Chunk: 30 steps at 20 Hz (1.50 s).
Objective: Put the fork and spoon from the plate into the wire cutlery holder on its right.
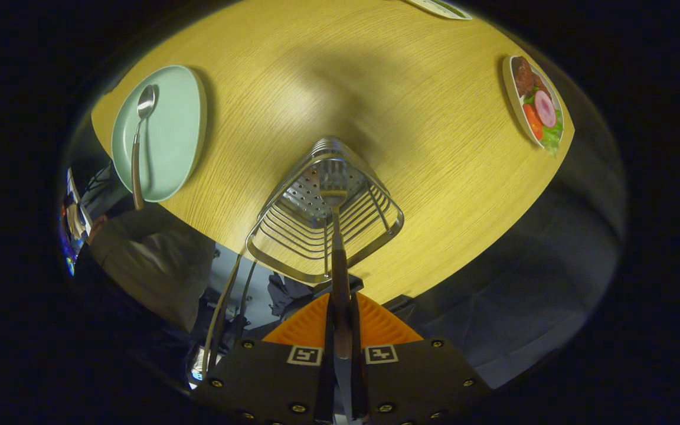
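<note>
I have the gripper (pixel 340 321) clenched tight on the fork (pixel 336 236) handle, its tines hanging inside the wire cutlery holder (pixel 325 215) just ahead.

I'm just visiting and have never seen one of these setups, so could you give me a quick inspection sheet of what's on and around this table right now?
Surface: round pale wooden table.
Job's things: metal fork held tines-first over the silver wire cutlery holder; metal spoon lying on the light green plate.
Clutter: small plate of mock salad at the table's far side; a white item at its edge.
Gripper: fingers shut on the fork's handle.
Cables: thin leads hanging below the table edge.
Surroundings: a person's sleeve beside the table.
</note>
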### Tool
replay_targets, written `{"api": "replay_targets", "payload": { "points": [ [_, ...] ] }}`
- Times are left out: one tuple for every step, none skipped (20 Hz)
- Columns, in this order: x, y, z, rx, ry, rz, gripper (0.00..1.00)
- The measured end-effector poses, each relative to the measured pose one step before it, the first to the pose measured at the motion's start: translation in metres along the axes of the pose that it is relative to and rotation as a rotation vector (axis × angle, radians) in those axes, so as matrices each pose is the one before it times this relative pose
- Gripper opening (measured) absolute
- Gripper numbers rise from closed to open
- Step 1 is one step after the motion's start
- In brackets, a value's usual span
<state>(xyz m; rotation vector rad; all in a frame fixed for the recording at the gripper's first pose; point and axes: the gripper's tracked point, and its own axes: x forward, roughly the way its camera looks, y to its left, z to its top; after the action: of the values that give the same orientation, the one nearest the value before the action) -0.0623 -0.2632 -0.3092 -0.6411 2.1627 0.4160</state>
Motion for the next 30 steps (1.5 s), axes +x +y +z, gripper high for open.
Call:
{"api": "replay_targets", "payload": {
  "points": [
    [-0.00373,-0.00185,-0.00179,0.00613,-0.00884,-0.00173,0.13],
    [-0.00263,0.00154,-0.00112,0.00706,-0.01095,0.01166,0.18],
    [-0.00409,0.0026,-0.0013,0.01129,-0.01725,0.01566,0.19],
    [-0.00503,0.00253,-0.00083,0.01295,-0.01847,0.01864,0.21],
    [-0.00499,0.00133,-0.00233,0.01451,-0.0264,0.01637,0.28],
    [-0.0052,-0.00104,-0.00107,0.01804,-0.03032,0.00574,0.28],
    [-0.00526,-0.00074,-0.00134,0.01965,-0.03018,0.00416,0.28],
    [-0.00731,0.00007,0.00086,0.02147,-0.03367,0.007,0.28],
    [-0.00301,0.00532,0.00011,0.02089,-0.03744,0.01161,0.27],
    [-0.00374,0.00571,0.00057,0.01922,-0.03737,0.01522,0.28],
    [-0.00419,0.00709,-0.0006,0.0133,-0.03934,0.01559,0.28],
    [-0.00463,0.00911,0.00111,0.00468,-0.03745,0.01643,0.28],
    [-0.00389,0.01023,-0.00102,0.00087,-0.0337,0.01359,0.28],
    [-0.00244,0.01026,-0.00028,-0.00179,-0.03015,0.01021,0.28],
    [-0.00107,0.01107,-0.0018,-0.0058,-0.02592,0.01122,0.28],
    [-0.00157,0.01138,-0.00082,-0.009,-0.02082,0.00747,0.28],
    [0.00063,0.01087,-0.00167,-0.00992,-0.01484,0.00703,0.27],
    [0.00217,0.00964,-0.00151,-0.00761,-0.01207,0.00705,0.28],
    [0.00227,0.01072,-0.00318,-0.00765,-0.01297,0.00984,0.28],
    [0.0007,0.01115,0.00064,-0.00914,-0.0095,0.00526,0.28],
    [0.00158,0.01095,0.00032,-0.01036,-0.01513,0.00874,0.28],
    [0.00274,0.00988,0.00167,-0.00837,-0.01067,0.01216,0.28],
    [0.00441,0.01181,0.00044,-0.00476,-0.00932,0.0152,0.28],
    [0.00378,0.01006,0.00244,-0.00419,-0.00906,0.01388,0.28],
    [0.0054,0.01,0.00118,-0.00383,-0.00433,0.01238,0.28],
    [0.00431,0.0089,0.00106,-0.00445,-0.00081,0.01468,0.28],
    [0.0062,0.00927,0.0006,-0.00831,0.00379,0.01383,0.28],
    [0.0038,0.00727,0.0002,-0.00664,0.00462,0.00918,0.28],
    [0.00512,0.00705,0.0009,-0.00654,0.00332,0.00704,0.28],
    [0.0038,0.00473,0.00303,-0.00407,0.00063,0.00739,0.28]
  ]
}}
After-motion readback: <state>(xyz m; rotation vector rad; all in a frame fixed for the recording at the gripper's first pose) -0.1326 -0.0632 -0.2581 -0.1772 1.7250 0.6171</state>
